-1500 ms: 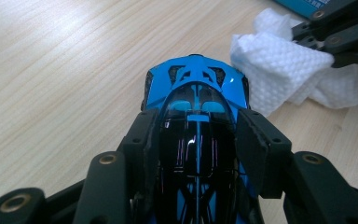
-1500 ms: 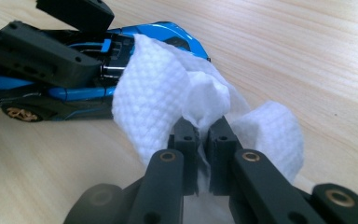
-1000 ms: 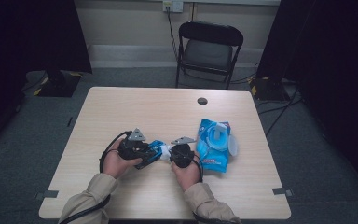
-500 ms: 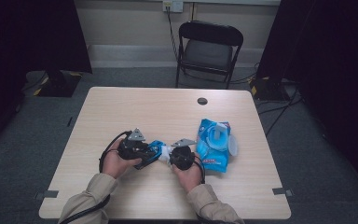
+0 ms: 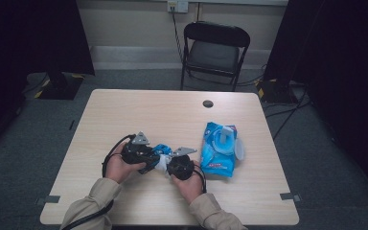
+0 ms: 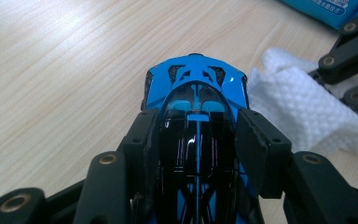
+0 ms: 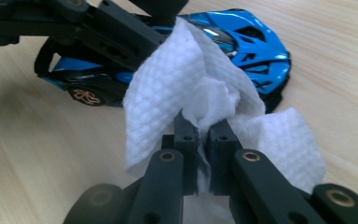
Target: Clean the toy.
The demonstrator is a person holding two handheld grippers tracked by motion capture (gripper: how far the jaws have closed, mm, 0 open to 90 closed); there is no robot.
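Note:
A blue and black toy car (image 6: 198,126) rests on the wooden table (image 5: 124,115), with my left gripper (image 6: 198,140) shut on its sides. The car (image 7: 242,42) lies just beyond a white wet wipe (image 7: 196,88). My right gripper (image 7: 200,128) is shut on that wipe, which stands up crumpled against the car's blue end. From above, the left gripper (image 5: 149,160) and the right gripper (image 5: 165,165) meet near the table's front middle, with the car (image 5: 162,149) and the wipe (image 5: 161,166) between them. The wipe (image 6: 303,112) lies to the right of the car.
A blue pack of wet wipes (image 5: 219,148) with its lid flipped up lies right of my hands. A dark cable hole (image 5: 208,103) marks the table's far side. A black folding chair (image 5: 213,52) stands behind the table.
The right gripper with the wipe has shifted slightly against the car. The left gripper and the car have kept still.

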